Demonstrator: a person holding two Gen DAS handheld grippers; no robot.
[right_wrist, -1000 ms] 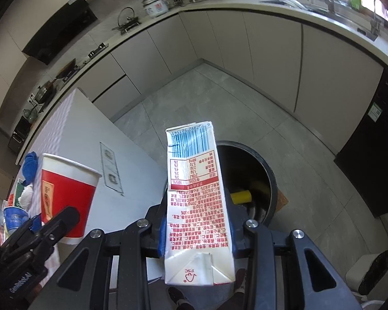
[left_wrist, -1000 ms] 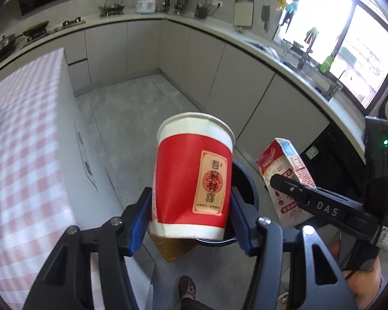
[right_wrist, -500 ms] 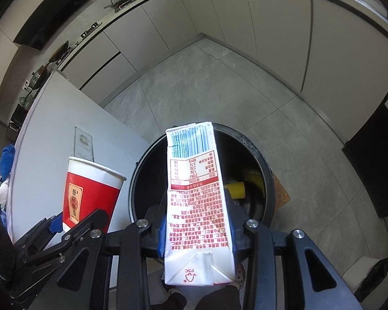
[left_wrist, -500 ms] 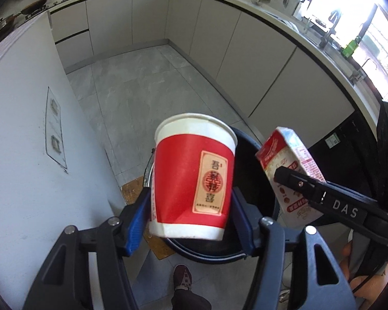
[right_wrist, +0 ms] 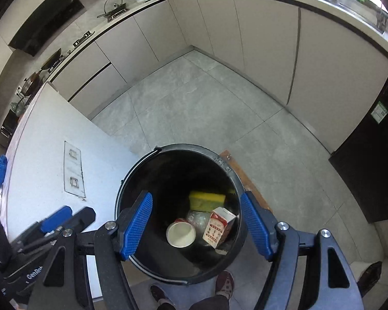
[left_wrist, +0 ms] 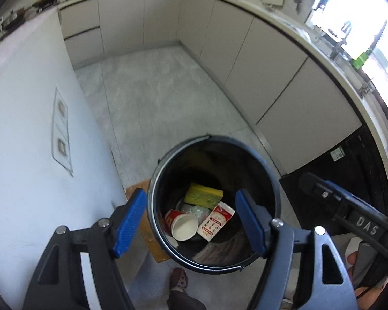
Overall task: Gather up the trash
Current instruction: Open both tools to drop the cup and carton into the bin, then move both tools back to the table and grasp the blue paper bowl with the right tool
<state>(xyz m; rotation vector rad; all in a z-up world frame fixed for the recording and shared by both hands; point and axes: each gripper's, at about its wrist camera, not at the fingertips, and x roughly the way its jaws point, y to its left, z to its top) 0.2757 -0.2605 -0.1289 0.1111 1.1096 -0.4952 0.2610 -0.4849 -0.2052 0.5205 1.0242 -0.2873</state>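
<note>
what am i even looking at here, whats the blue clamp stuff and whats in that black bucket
These are two fisheye cameras, one mounted on each hand-held gripper a person carries; there is no robot arm. Each picture looks forward along its own gripper's two blue-padded fingers. The left gripper and right gripper both hang over a black trash bin on the kitchen floor. Their jaws are opening and nothing is between them. In the bin lie a red paper cup, a milk carton, a yellow sponge and some clear plastic. The person's shoes show below.
</note>
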